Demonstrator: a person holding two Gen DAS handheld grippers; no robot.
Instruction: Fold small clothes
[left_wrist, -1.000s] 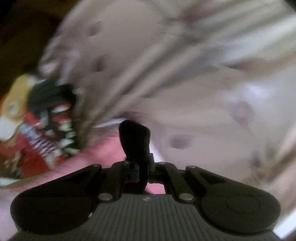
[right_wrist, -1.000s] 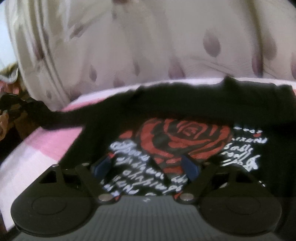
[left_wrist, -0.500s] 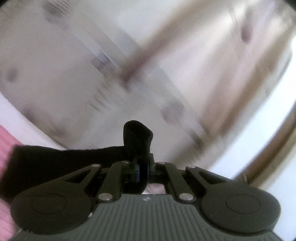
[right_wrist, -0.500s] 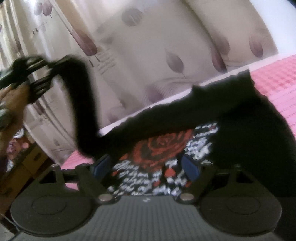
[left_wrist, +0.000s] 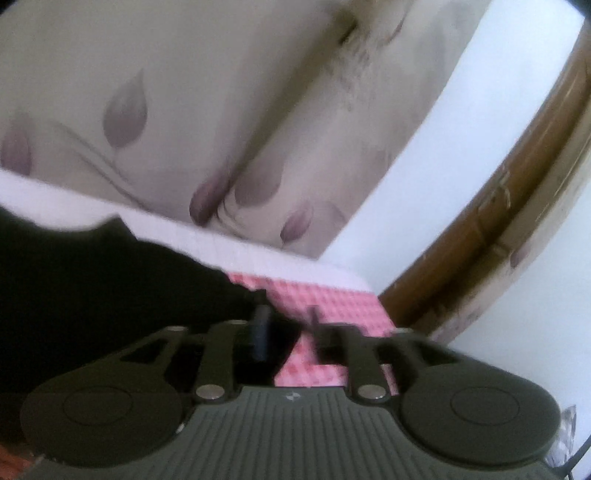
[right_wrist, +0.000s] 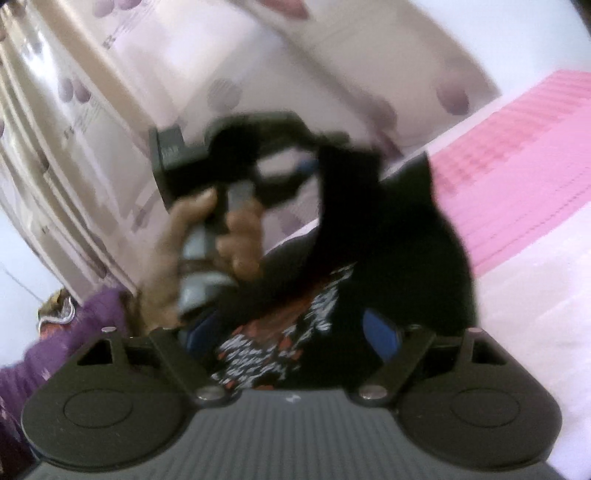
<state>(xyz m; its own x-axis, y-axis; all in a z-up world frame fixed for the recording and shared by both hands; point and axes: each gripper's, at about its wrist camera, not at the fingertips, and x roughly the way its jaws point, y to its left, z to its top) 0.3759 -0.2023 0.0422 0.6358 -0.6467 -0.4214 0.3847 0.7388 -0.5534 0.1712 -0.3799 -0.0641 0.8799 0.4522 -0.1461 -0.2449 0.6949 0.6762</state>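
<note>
Your left gripper (left_wrist: 286, 332) has just been opening, releasing the black rose-print T-shirt (right_wrist: 388, 236) at nine o'clock. Your right gripper (right_wrist: 295, 332) gapes wide, holding nothing. Most folding remains.

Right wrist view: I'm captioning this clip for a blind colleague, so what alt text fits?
A black T-shirt with a red and white print lies on a pink bedspread, between the open fingers of the right hand-held gripper. Beyond, a hand in a purple sleeve holds the left hand-held gripper at the shirt's raised edge.
</note>
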